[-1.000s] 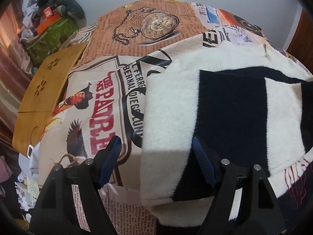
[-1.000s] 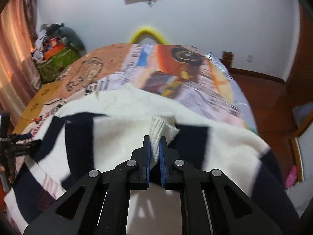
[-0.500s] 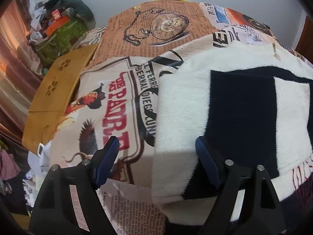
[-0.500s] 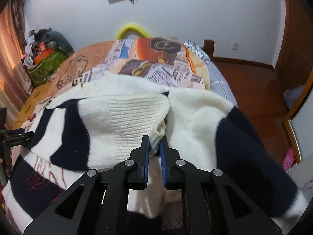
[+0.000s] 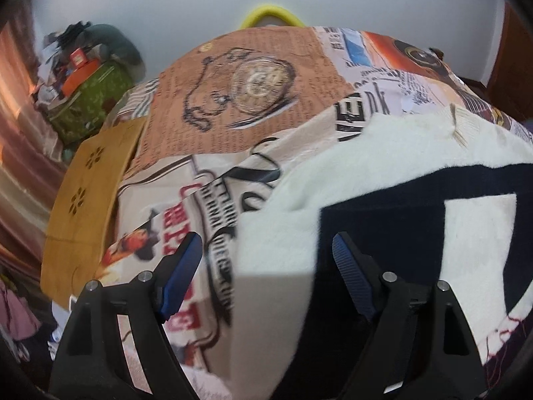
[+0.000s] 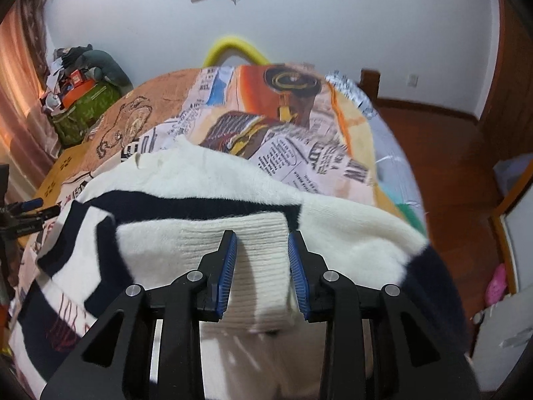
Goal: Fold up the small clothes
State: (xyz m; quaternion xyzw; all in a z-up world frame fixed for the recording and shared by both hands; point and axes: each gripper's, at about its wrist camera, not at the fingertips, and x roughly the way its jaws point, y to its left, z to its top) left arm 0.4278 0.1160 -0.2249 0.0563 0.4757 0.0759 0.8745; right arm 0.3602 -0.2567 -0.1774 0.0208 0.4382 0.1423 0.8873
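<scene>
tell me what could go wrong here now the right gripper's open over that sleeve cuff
1. The ribbed cuff lies loose between the open right gripper fingers; lifting away carelessly could snag it and undo the fold.
2. The sweater hangs near the bed's front edge; a tug might slide it off the bedspread.
3. The open left gripper straddles the sweater's edge; closing there could also pinch the bedspread.

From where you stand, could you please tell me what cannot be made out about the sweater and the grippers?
- Left wrist view: the cream and navy knitted sweater is cut off by the right and bottom edges.
- Right wrist view: the sweater's near hem is hidden behind the open right gripper.
- Left wrist view: motion blur smears the bedspread print around the open left gripper.
</scene>
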